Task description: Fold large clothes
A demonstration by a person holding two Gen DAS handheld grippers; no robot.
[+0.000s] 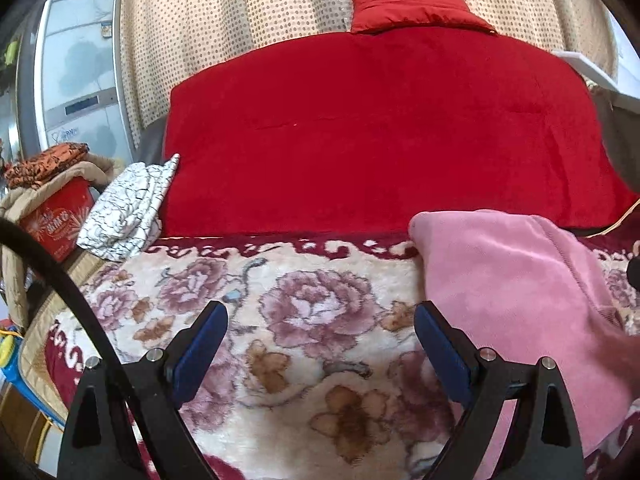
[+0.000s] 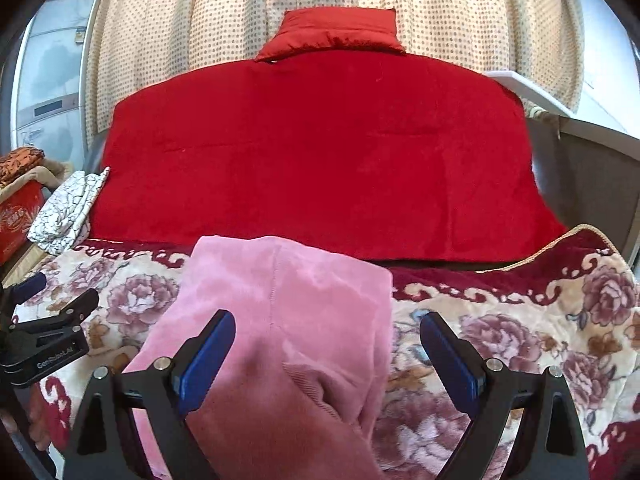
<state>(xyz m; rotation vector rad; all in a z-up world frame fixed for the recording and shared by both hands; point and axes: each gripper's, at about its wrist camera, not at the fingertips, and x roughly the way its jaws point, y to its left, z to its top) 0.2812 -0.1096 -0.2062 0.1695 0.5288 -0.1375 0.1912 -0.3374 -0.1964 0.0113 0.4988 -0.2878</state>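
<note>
A pink fleece garment [image 2: 288, 312] lies folded on the floral blanket [image 2: 520, 344]. In the right wrist view it runs from the blanket's red border down between my fingers. My right gripper [image 2: 328, 336] is open, its jaws wide apart over the garment's near part, not closed on it. In the left wrist view the garment [image 1: 508, 276] lies to the right. My left gripper [image 1: 320, 326] is open over bare floral blanket [image 1: 280, 360], its right finger [image 1: 440, 348] beside the garment's left edge. The left gripper also shows at the right wrist view's left edge [image 2: 44, 320].
A red quilt [image 1: 372, 132] covers the far half of the bed, with a red pillow [image 1: 412, 8] against dotted curtains. A white black-patterned cloth [image 1: 128, 208] lies at the left. A red box [image 1: 56, 216] with piled clothes stands beyond the bed's left edge.
</note>
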